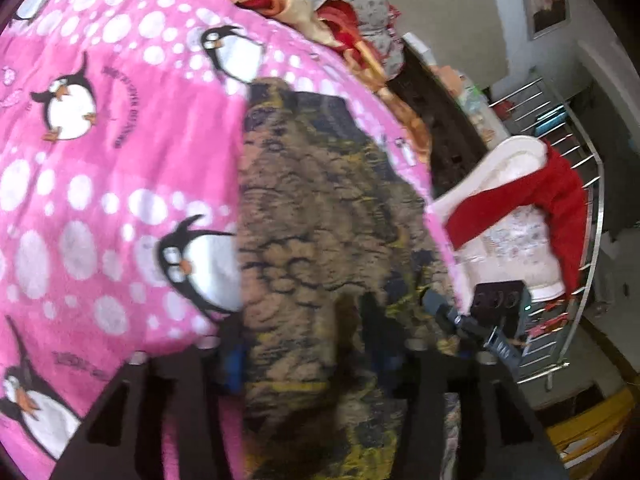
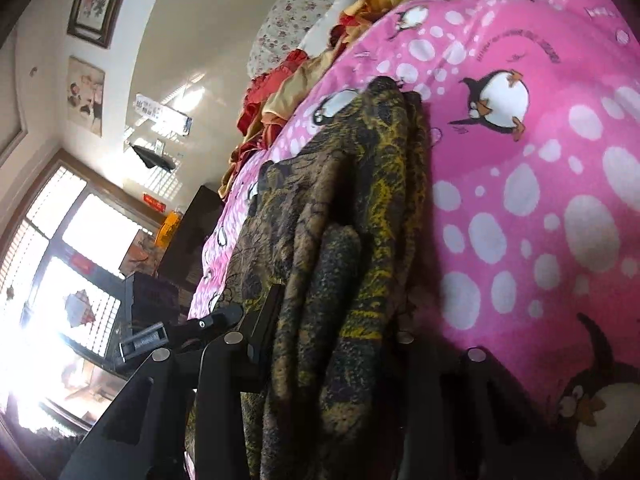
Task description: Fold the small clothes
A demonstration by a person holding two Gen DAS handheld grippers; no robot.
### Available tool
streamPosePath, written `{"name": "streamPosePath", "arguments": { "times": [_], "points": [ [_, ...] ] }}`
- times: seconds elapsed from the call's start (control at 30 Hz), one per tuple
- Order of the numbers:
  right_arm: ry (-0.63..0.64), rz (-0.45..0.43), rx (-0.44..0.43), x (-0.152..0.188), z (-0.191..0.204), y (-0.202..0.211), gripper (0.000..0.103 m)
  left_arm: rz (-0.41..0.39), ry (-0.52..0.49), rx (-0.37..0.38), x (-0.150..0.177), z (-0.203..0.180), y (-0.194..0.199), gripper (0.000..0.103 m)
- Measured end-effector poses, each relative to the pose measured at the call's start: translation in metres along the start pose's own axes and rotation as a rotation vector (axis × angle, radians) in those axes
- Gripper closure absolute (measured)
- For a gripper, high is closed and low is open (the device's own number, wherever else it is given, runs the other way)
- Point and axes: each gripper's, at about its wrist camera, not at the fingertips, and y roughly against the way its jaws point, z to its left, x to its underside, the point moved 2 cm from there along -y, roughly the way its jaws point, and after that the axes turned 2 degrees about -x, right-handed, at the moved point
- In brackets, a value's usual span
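A brown, yellow and dark patterned garment point(image 1: 320, 216) lay on a pink penguin-print blanket point(image 1: 120, 160) spread over the bed, stretching away from both cameras in a long heap. In the left wrist view the left gripper point(image 1: 308, 344) stood with its jaws apart on either side of the near end of the cloth; the fabric filled the gap between them, but the picture was too blurred to tell whether the pads pressed on it. In the right wrist view the right gripper point(image 2: 320, 344) had a bunched fold of the same garment point(image 2: 340, 240) rising thickly between its two fingers, and the jaws seemed closed on that fold, partly open around its bulk. Beyond the blanket lay crumpled red and gold bedding point(image 1: 344, 20), and a red cloth point(image 1: 540, 200) hung over a metal rack point(image 1: 580, 216) beside the bed
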Motion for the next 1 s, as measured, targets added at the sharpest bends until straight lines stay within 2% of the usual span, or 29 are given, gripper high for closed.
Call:
{"name": "streamPosePath", "arguments": {
  "times": [0.07,0.13,0.17,0.2,0.23,0.37,0.43,0.53,0.77,1.0],
  "points": [
    [0.028,0.007,-0.026,0.002,0.005,0.000,0.062,-0.009,-0.001,0.000,0.001,-0.001,-0.001,0.041],
    [0.013,0.013,-0.029,0.001,0.003,-0.002,0.062,-0.016,0.007,-0.025,0.001,0.000,-0.001,0.063],
    [0.006,0.015,-0.034,0.000,0.002,-0.002,0.062,-0.015,0.044,-0.025,0.001,0.008,-0.001,0.073],
    [0.000,0.018,-0.037,-0.001,0.001,-0.003,0.063,-0.018,0.069,-0.005,0.001,0.013,0.000,0.077],
    [-0.014,0.020,-0.038,-0.003,-0.001,-0.005,0.065,-0.025,0.092,0.012,0.001,0.016,0.002,0.077],
    [-0.001,0.043,0.001,-0.011,0.002,-0.014,0.066,-0.051,0.079,-0.040,0.002,0.008,0.004,0.081],
    [0.010,0.036,0.033,-0.010,0.005,-0.013,0.074,-0.058,0.065,-0.064,0.002,0.003,0.007,0.082],
    [0.012,0.011,0.068,-0.009,0.011,-0.006,0.080,-0.072,0.009,-0.093,0.001,-0.013,0.015,0.083],
    [0.048,0.000,0.105,-0.015,0.036,0.002,0.082,-0.114,-0.071,-0.096,-0.001,-0.036,0.046,0.083],
    [0.095,0.039,0.089,-0.018,0.073,-0.017,0.082,-0.172,-0.057,-0.100,-0.003,-0.020,0.091,0.083]
  ]
}}
